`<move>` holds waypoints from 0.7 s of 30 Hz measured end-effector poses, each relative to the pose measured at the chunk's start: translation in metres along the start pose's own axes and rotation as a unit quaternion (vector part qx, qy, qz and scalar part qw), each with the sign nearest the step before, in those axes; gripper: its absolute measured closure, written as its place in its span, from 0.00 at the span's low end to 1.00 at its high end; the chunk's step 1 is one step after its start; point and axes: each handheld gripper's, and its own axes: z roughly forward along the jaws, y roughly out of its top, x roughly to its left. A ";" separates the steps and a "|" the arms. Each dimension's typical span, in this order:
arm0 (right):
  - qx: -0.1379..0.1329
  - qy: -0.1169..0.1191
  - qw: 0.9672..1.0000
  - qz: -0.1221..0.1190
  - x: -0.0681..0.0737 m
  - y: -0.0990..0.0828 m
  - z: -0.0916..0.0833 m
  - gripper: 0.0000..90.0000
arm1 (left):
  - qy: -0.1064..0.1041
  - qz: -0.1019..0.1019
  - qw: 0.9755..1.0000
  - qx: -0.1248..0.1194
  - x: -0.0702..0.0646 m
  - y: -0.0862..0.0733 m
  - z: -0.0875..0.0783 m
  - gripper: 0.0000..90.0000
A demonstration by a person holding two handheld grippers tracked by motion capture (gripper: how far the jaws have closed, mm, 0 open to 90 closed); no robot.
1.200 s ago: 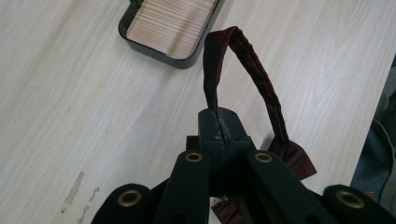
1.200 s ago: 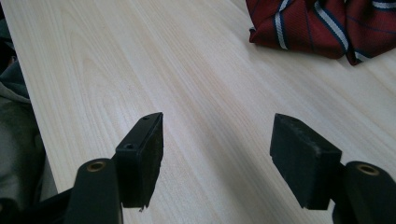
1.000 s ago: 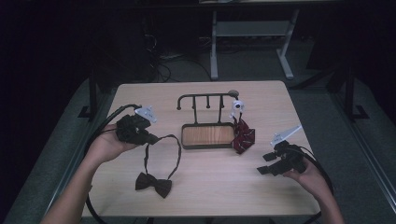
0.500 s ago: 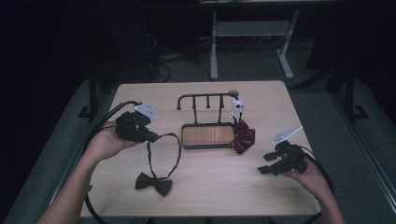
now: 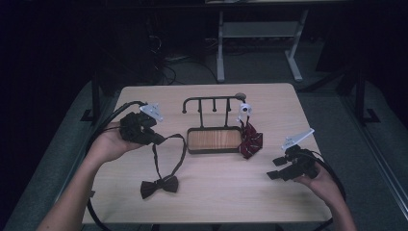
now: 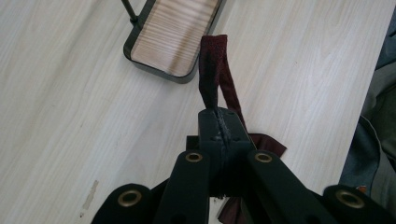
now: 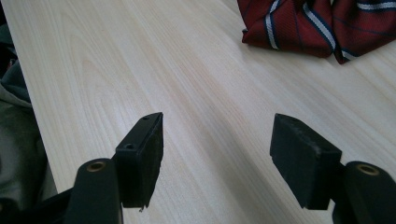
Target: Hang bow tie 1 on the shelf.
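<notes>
at the left of the high view the strap of the dark bow tie (image 5: pixel 159 185) is clamped in the closed left hand-held gripper (image 5: pixel 161 140); the bow lies on the table (image 5: pixel 216 192). lower right, the right hand-held gripper (image 5: pixel 272 168) is held wide open, empty.

The table (image 5: pixel 231 197) is pale wood-grain laminate, smooth and matt. On it, the tray (image 5: pixel 214 140) has a light striped wooden floor inside a dark, slightly glossy rim (image 6: pixel 156 70). Left of the tray, the bow tie (image 5: pixel 159 186) is dark maroon woven cloth, matt. Right of the tray, the striped tie (image 7: pixel 317 25) is ribbed red cloth with a faint sheen.
</notes>
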 end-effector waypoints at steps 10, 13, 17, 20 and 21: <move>0.001 -0.002 1.000 0.000 0.001 0.001 0.000 0.38 | 0.004 0.006 1.000 -0.002 -0.002 0.005 -0.005 1.00; 0.001 -0.003 1.000 -0.003 0.002 0.002 -0.001 0.38 | 0.007 0.008 1.000 -0.001 -0.002 0.008 -0.007 1.00; 0.000 -0.004 1.000 -0.002 0.002 0.002 -0.001 0.38 | 0.009 0.008 1.000 -0.004 -0.001 0.010 -0.008 1.00; 0.002 -0.004 1.000 -0.002 0.002 0.001 -0.001 0.38 | 0.008 0.010 1.000 -0.002 0.000 0.012 -0.008 1.00; 0.002 -0.003 1.000 -0.002 0.003 0.002 0.000 0.38 | 0.008 0.008 1.000 -0.002 0.001 0.013 -0.008 1.00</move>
